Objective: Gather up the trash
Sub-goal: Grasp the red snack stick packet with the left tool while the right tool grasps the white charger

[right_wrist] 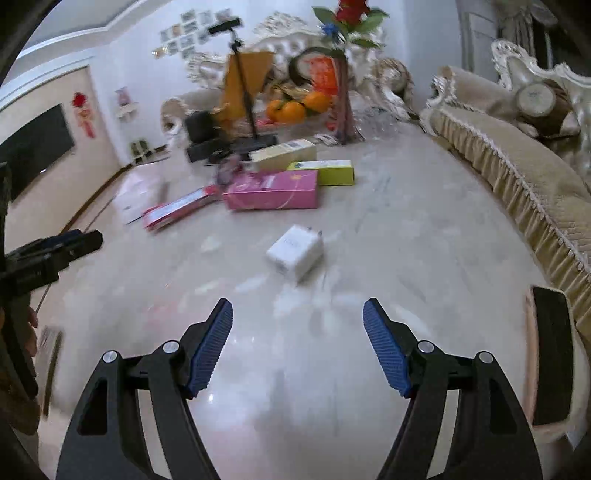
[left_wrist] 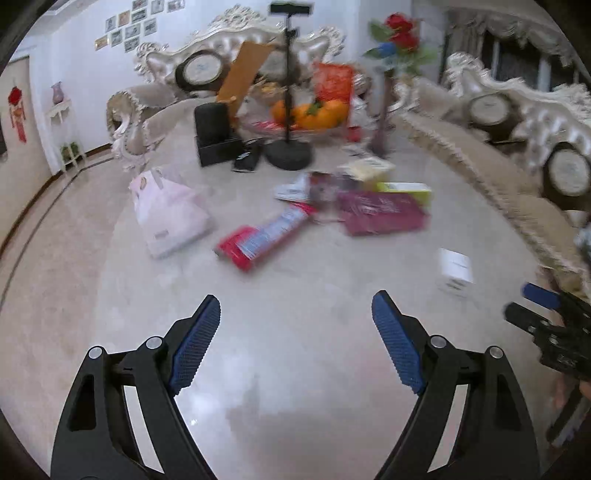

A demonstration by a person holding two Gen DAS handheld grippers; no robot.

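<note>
right gripper (right_wrist: 297, 343): jaws apart, nothing between them, over the bare near part of the table (right_wrist: 406, 229)
white box (right_wrist: 295, 251): alone, mid table, tilted
pink box (right_wrist: 271, 190): farther back, lying flat
green box (right_wrist: 325, 171): just behind the pink box
red pack (right_wrist: 177, 210): left of the pink box
oranges (right_wrist: 295, 107): at the far edge
phone (right_wrist: 550, 354): near the right edge
left gripper (right_wrist: 55, 251): at the left side

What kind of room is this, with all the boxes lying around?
Most likely a home living room. Ornate carved sofas stand around a big glossy marble table, framed pictures hang on the wall, and a bowl of oranges sits at the table's far end.
</note>
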